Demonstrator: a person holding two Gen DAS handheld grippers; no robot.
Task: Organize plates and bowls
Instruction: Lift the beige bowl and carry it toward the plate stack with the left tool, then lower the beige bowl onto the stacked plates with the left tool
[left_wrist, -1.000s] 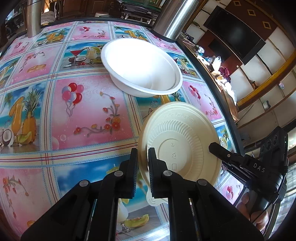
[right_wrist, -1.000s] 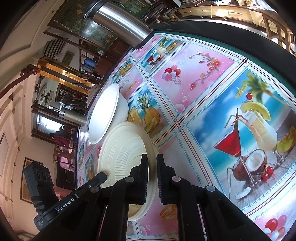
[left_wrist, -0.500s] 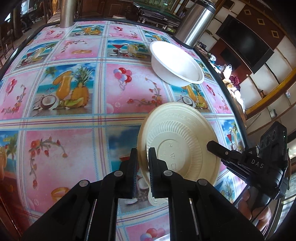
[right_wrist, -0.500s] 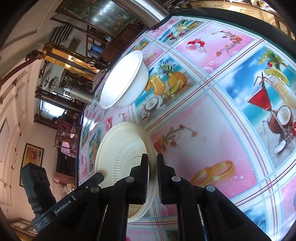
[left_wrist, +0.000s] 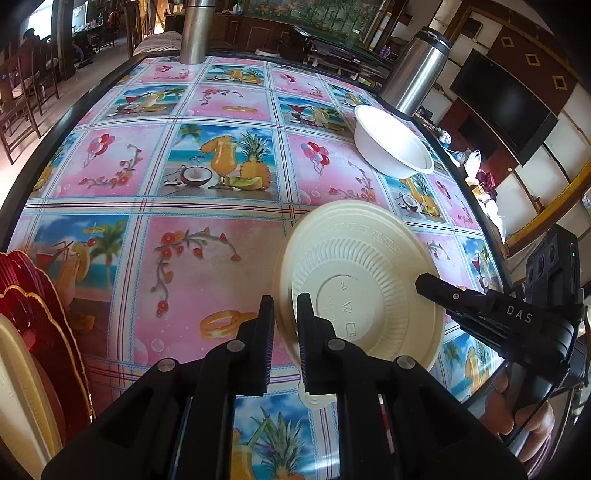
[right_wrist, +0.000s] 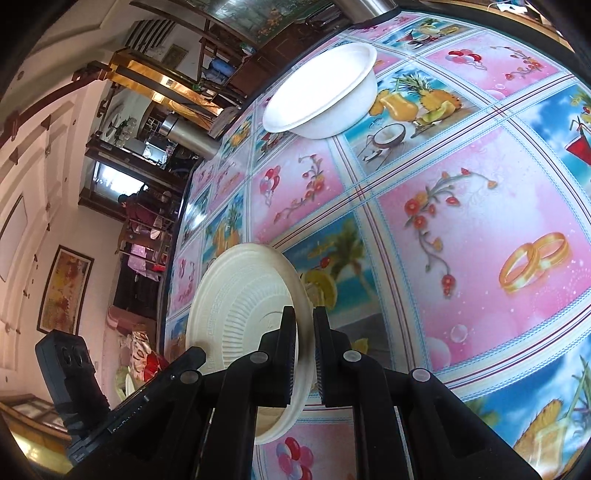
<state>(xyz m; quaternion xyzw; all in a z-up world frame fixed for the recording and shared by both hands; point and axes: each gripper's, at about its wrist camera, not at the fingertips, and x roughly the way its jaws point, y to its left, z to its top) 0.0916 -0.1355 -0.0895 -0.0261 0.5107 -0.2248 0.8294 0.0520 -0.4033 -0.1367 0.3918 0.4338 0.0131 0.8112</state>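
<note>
In the left wrist view the white bowl (left_wrist: 393, 142) now sits small in the upper right of the frame, where a second ago it filled the upper centre just above the cream plate (left_wrist: 360, 284). Much more of the patterned tablecloth (left_wrist: 207, 258) shows between and to the left of them. A stack of red, gold-edged plates (left_wrist: 44, 317) comes into the lower left corner. In the right wrist view the bowl (right_wrist: 321, 90) shifts from the left middle, just beside the plate (right_wrist: 251, 306), to the top centre, well apart from it.
</note>
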